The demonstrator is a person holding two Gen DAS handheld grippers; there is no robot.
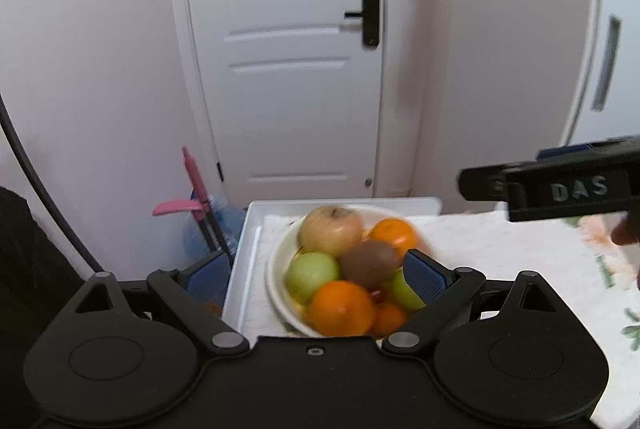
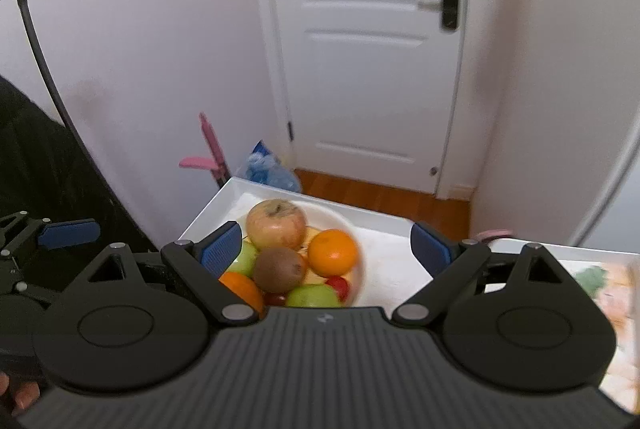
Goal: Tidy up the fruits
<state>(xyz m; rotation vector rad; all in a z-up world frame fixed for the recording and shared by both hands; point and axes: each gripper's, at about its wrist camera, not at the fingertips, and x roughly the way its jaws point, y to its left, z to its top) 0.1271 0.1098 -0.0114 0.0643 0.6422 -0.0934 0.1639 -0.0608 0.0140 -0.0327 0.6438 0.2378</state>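
Both wide open, empty: left gripper (image 1: 316,275) and right gripper (image 2: 326,249) above, behind the fruit bowl (image 2: 356,249) (left nearer).

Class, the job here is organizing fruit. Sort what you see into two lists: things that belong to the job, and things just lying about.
Belongs to the job:
bowl
big apple
kiwi
oranges
green apples
white tray
left claw, open
right claw, open

Just lying about:
door
pink tool
blue bag
floral cloth
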